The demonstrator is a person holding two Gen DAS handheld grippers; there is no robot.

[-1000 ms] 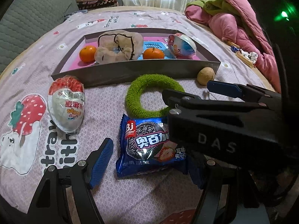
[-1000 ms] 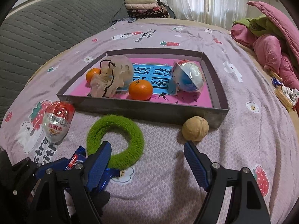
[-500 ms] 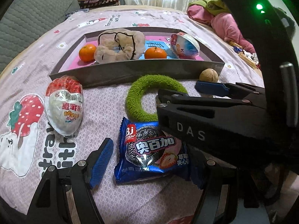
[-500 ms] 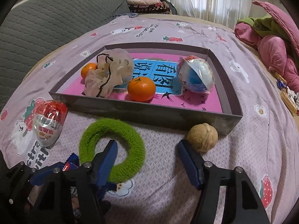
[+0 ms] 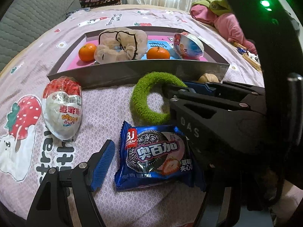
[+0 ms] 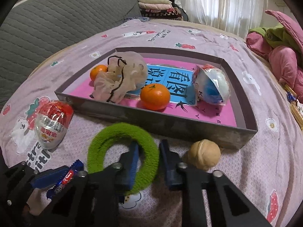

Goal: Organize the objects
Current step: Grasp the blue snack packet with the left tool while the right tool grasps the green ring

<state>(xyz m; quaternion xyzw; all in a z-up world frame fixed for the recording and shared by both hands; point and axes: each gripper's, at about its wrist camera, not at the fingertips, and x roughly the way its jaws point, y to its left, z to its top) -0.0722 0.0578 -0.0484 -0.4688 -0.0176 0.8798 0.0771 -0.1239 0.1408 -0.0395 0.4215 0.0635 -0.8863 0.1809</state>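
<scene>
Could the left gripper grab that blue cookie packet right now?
Probably yes. The left gripper is open with the cookie packet lying between its fingers; the right gripper, shut on the green ring, crowds its right side.

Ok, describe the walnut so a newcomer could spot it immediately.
Find the grey tray on the purple bedspread. Just outside its near wall, by the right-hand corner, sits the walnut: small, tan, wrinkled and round, unlike the fluffy green ring beside it.

Your two wrist cameras sit low and close over the bedspread, both tilted down toward the grey tray, sharing the green ring.
</scene>
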